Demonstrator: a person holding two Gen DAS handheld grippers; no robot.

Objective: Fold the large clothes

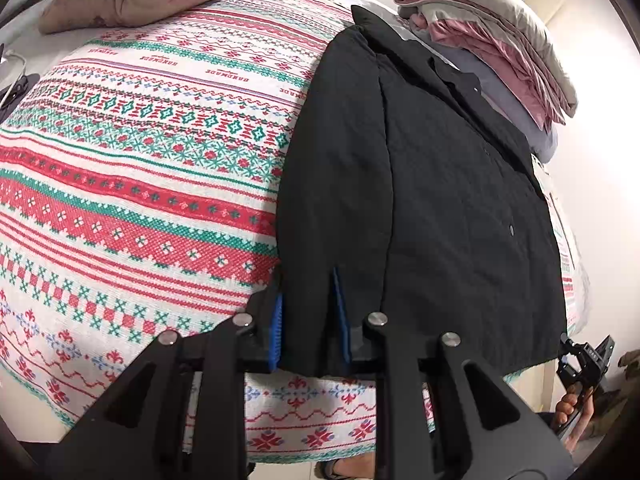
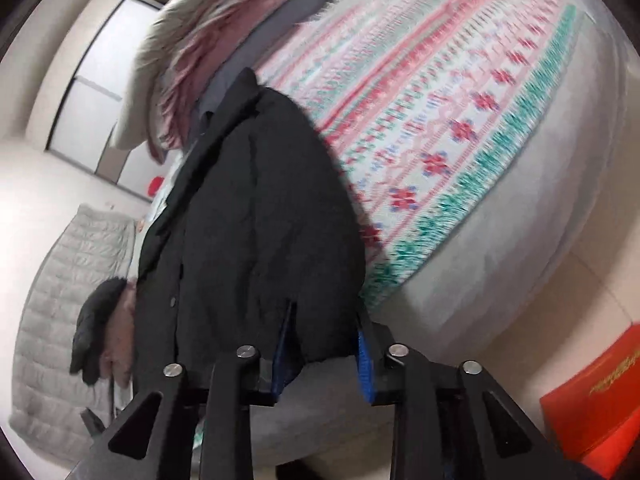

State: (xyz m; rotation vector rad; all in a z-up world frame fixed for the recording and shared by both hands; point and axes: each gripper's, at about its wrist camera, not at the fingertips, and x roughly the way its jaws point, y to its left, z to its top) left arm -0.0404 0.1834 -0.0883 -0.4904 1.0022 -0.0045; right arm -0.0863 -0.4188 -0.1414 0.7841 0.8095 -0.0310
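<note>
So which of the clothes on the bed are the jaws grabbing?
The black quilted jacket, spread flat; the pink and cream folded pile lies behind it, untouched.
</note>
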